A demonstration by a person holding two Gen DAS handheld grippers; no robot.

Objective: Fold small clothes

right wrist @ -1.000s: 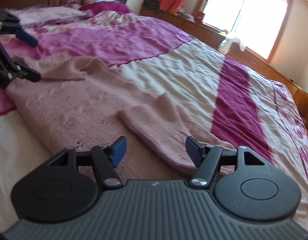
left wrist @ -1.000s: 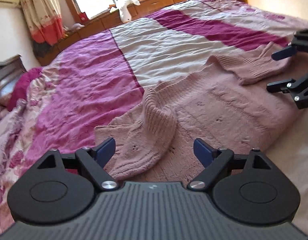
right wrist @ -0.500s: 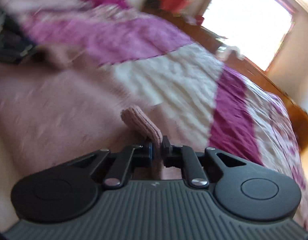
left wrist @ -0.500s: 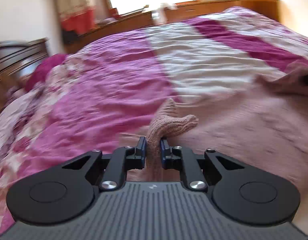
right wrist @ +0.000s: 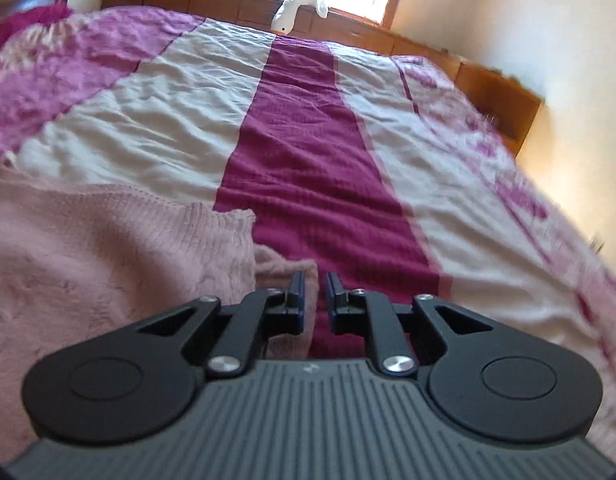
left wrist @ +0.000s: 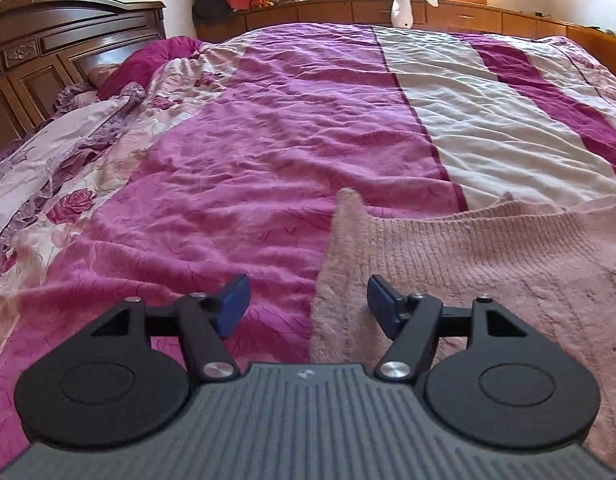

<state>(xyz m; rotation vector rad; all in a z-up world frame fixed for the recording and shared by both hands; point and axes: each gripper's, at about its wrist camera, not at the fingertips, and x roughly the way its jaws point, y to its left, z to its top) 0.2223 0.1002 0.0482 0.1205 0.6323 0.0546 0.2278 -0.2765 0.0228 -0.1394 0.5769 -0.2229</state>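
A pink knit sweater (left wrist: 488,256) lies on the bed, its left edge folded over. My left gripper (left wrist: 308,304) is open and empty, its jaws wide apart over the sweater's left edge. In the right wrist view the sweater (right wrist: 107,248) fills the left side, its right edge folded in. My right gripper (right wrist: 315,292) has its jaws slightly apart; a bit of pink knit (right wrist: 283,270) lies just left of the gap, not clamped.
The bed has a magenta, white and dark-pink striped quilt (left wrist: 308,140). A dark wooden headboard (left wrist: 59,48) and floral pillows (left wrist: 47,160) are at the left. Wooden cabinets with a white plush toy (left wrist: 404,4) stand under the window. A wall (right wrist: 548,20) is on the right.
Both grippers shut on the sweater's sleeves, carried them across, and have now let go. The left jaws are wide open; the right jaws have just parted. The sleeves lie folded onto the body.
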